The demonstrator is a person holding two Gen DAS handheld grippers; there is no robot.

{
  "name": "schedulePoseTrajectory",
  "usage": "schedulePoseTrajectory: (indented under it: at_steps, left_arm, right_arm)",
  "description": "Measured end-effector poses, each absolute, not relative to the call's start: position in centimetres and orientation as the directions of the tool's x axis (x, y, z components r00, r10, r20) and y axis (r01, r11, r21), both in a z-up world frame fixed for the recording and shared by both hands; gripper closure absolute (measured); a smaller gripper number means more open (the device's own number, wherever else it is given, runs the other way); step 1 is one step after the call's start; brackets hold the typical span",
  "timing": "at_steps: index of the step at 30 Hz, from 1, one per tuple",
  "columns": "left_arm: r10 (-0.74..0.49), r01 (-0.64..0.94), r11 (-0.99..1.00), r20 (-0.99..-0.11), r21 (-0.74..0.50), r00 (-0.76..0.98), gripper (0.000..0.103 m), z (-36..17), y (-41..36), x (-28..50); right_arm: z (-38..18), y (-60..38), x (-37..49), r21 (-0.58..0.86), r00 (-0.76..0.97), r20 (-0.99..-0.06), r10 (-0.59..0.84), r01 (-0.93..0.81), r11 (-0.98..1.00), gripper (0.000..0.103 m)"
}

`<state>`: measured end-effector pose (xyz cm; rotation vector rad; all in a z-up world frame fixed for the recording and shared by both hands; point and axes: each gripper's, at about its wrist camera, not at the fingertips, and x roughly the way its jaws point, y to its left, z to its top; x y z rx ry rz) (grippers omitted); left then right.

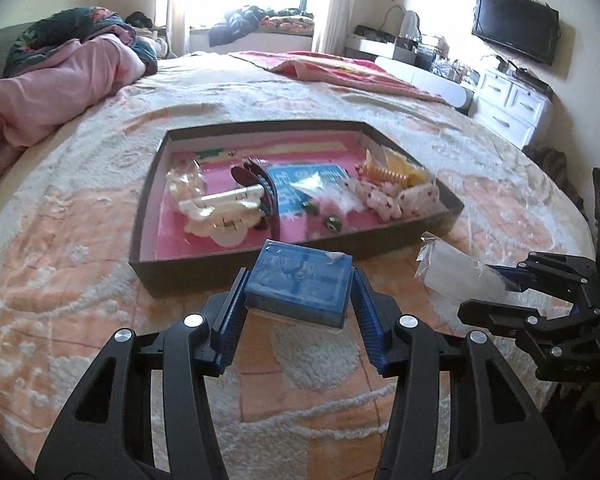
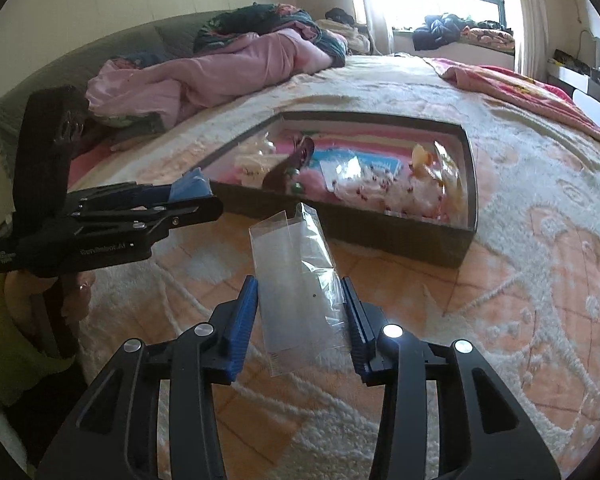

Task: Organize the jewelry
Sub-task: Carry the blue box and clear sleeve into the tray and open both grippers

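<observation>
Across the peach-and-cream fleece bedspread (image 1: pixel 80 280) we see a shallow dark cardboard tray (image 1: pixel 204 272) holding hair clips and trinkets (pink-lined). Just before it, our left gripper (image 1: pixel 298 296) clamps a small blue plastic jewelry box (image 1: pixel 298 286), while our right gripper (image 2: pixel 300 316) pinches a clear cellophane bag (image 2: pixel 296 280).

Dark tray (image 1: pixel 452 216) on cream-and-peach bedspread (image 1: pixel 80 280).

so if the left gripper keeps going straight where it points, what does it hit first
Probably the near wall of the brown tray, just beyond the blue box held in the left gripper; depth is unclear.
</observation>
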<state>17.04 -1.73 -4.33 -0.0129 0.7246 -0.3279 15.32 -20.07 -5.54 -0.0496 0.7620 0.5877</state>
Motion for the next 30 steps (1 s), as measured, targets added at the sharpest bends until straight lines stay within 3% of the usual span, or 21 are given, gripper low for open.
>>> schedulePoseTrajectory:
  at_steps: [30]
  left_arm:
    - [-0.322,0.273,0.946,-0.631,-0.177,0.706,0.061,-4.2,-2.2,22.8]
  right_arm:
    - [-3.2,-20.5,24.1,0.140,0.661,-0.634,0.401,-0.411,0.901,0.064]
